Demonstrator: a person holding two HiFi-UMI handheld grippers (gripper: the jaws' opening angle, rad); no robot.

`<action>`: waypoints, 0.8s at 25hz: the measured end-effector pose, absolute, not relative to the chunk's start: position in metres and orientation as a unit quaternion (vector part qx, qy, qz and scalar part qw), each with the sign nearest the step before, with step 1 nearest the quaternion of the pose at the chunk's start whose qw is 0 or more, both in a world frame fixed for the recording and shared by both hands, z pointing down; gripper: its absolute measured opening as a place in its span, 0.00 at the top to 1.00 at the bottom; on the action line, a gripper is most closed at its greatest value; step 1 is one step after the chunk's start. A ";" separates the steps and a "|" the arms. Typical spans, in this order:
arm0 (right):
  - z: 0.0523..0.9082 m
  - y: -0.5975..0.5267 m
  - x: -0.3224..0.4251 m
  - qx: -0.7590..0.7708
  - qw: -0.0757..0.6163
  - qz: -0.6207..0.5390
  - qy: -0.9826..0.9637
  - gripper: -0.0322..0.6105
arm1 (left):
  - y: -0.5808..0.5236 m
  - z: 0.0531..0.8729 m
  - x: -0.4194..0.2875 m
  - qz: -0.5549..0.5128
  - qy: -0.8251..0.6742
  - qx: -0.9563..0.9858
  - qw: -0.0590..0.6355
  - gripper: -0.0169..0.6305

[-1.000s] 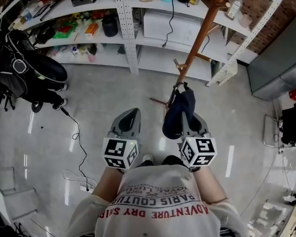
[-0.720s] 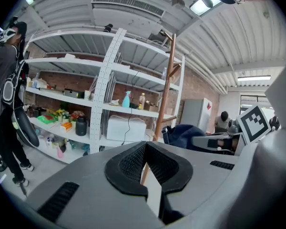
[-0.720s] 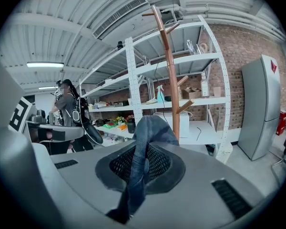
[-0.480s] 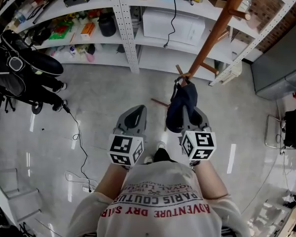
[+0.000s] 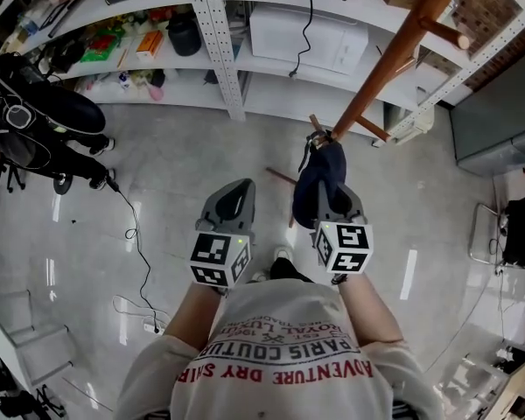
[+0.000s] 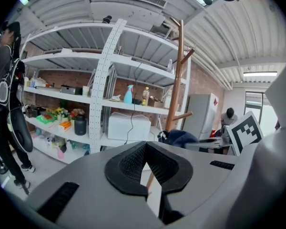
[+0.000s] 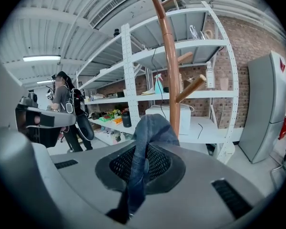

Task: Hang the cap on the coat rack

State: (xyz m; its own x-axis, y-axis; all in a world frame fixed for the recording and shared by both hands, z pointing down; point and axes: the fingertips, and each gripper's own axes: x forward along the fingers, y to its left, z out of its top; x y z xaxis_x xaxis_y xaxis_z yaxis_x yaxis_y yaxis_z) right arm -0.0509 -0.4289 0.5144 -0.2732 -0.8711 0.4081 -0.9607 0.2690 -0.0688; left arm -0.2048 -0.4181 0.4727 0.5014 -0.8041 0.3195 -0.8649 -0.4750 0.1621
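The dark blue denim cap hangs from my right gripper, which is shut on its fabric; in the right gripper view the cap rises out of the closed jaws. The brown wooden coat rack slants up to the top right, with its pole's lower part just beyond the cap. A peg sticks out to the right of the pole. My left gripper is level with the right one, shut and holding nothing. The left gripper view has the rack and the cap ahead to the right.
White metal shelving loaded with boxes, bottles and tools runs along the far side, behind the rack. A person in black with a backpack stands at the left. A cable trails over the shiny floor. A grey cabinet stands at the right.
Both grippers and the person have moved forward towards the rack, which now looms larger. The cap stays gripped in the right gripper; the left stays shut.
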 end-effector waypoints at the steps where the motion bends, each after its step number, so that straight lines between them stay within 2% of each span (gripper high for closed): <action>1: 0.520 -0.431 -0.049 0.586 0.151 0.154 -0.781 0.91 | -0.420 0.476 -0.203 0.102 -0.489 0.852 0.155 0.96; 20: 0.617 -0.464 -0.018 0.600 0.203 0.240 -0.736 0.91 | -0.426 0.496 -0.189 0.127 -0.486 0.850 0.158 0.96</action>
